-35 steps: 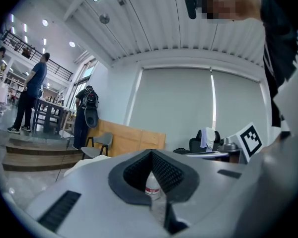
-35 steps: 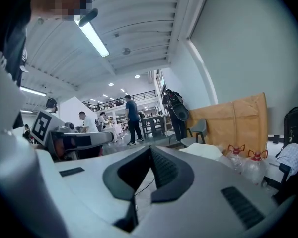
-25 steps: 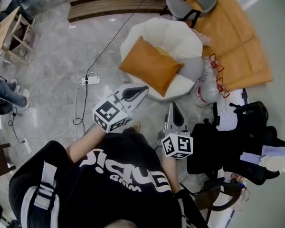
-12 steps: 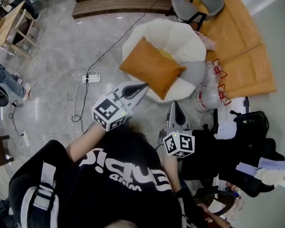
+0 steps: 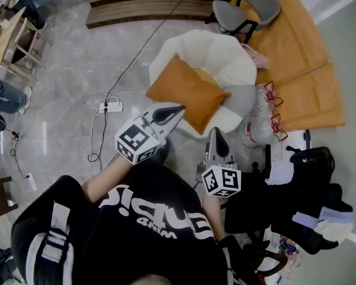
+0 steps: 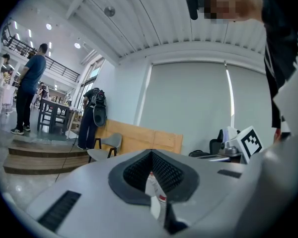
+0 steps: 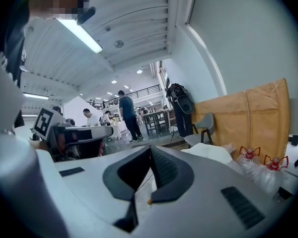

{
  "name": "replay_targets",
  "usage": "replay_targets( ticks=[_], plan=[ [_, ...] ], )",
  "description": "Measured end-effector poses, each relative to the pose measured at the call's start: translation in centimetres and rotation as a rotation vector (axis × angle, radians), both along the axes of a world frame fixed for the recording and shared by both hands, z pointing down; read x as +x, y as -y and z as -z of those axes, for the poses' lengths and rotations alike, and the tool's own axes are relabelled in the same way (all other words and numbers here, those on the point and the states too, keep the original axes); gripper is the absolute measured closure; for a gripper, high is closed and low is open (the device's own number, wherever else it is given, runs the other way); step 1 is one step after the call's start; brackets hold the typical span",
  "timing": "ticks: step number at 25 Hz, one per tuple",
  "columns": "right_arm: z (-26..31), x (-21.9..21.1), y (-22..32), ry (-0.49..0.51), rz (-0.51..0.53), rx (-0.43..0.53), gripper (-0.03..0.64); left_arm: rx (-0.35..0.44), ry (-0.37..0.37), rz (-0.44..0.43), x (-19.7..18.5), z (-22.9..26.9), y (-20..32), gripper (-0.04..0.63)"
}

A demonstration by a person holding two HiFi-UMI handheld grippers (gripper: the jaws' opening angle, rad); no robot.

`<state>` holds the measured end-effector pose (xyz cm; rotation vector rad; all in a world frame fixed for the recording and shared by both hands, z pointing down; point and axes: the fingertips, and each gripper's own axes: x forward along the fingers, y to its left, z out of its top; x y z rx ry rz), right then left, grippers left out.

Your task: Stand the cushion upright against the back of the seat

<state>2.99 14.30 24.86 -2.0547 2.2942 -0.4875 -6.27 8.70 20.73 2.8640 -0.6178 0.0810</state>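
Note:
An orange cushion (image 5: 187, 92) lies flat and tilted on the seat of a cream round armchair (image 5: 216, 55) in the head view, with a yellow thing peeking out behind it. My left gripper (image 5: 177, 108) is shut and empty, its tip just short of the cushion's near corner. Further right, my right gripper (image 5: 216, 136) is also shut and empty, pointing at the chair's front edge. In both gripper views the jaws stand closed, with nothing between them; the chair's cream back (image 7: 213, 153) shows beyond the right one.
A grey chair (image 5: 243, 8) and an orange panel (image 5: 296, 46) stand behind the armchair. Plastic bottles with red handles (image 5: 264, 108) sit at its right. A power strip with cables (image 5: 111, 107) lies on the marble floor at left. Dark bags (image 5: 296, 189) lie at right.
Both grippers have come closer to the armchair; the cushion and chair now sit nearer the gripper tips. Both stay shut.

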Motion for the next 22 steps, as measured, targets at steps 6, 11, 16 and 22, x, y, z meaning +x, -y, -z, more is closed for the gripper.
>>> replay_targets(
  ticks=[6,11,16,22],
  plan=[
    [-0.7,0.8,6.2,-0.001,0.017,-0.018,0.595,-0.014,0.019,-0.019,1.7,-0.9,6.1,0.588],
    [-1.8,1.7,10.7,0.004,0.017,-0.044,0.595,-0.042,0.029,-0.038,3.2,-2.3,10.8,0.588],
    [-1.8,3.2,15.0,-0.005,-0.002,-0.062,0.595,-0.051,0.024,-0.061,5.0,-2.5,15.6,0.588],
    [-1.1,5.5,19.1,-0.029,-0.056,-0.063,0.595,-0.056,0.027,-0.113,7.3,-2.9,20.1,0.588]
  ],
)
